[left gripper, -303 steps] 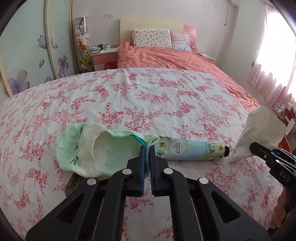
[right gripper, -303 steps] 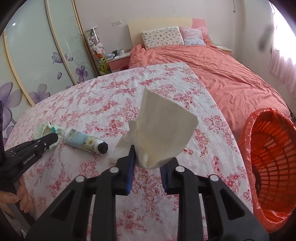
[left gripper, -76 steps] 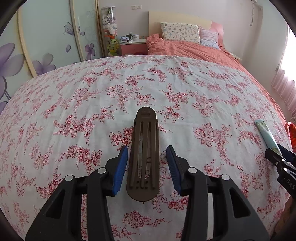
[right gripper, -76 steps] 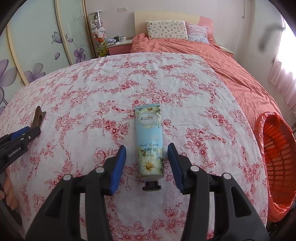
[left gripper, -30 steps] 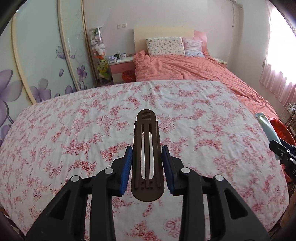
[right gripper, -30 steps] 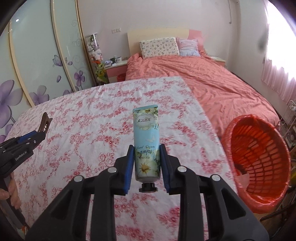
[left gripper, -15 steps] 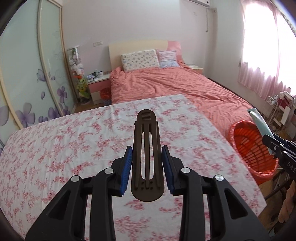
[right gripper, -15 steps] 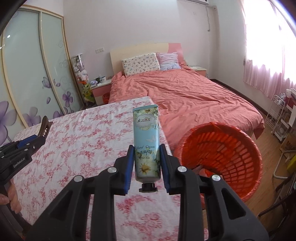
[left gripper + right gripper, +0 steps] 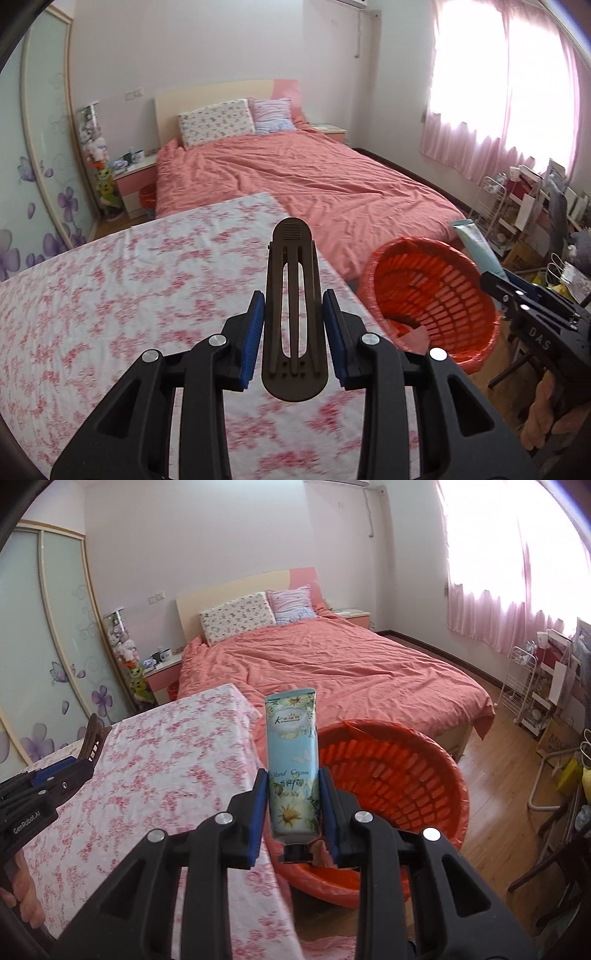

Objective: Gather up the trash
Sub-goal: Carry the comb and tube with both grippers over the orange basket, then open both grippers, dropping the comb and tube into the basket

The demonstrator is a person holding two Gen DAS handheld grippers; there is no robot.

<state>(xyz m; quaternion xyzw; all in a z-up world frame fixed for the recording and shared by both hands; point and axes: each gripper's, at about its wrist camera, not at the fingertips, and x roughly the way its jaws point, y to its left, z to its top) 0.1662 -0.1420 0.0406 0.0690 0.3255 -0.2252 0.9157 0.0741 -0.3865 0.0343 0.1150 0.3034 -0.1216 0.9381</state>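
Your left gripper (image 9: 294,334) is clamped on a dark brown hair clip (image 9: 294,317), blue pads pressed to both its long sides; the clip's rounded end points back at the camera and its far tip stands over the edge of the floral cloth (image 9: 129,288). The cloth below it is smeared with motion blur, so its pattern is hard to read up close.

Your right gripper (image 9: 292,805) is clamped on a pale blue hand cream tube (image 9: 293,760), cap toward you, crimped end up. The tube stands in front of the orange basket (image 9: 417,771) and hides part of its near rim; the basket's bottom is also cut off by the gripper body. Both grippers tilt downward toward the basket.

In the left wrist view the basket (image 9: 461,273) sits right of the cloth's edge, and something reddish lies inside that you can't identify. Your right gripper enters from beyond the basket, the tube (image 9: 476,245) only partly visible behind the rim.

Behind the basket lies the coral-covered bed (image 9: 332,668).
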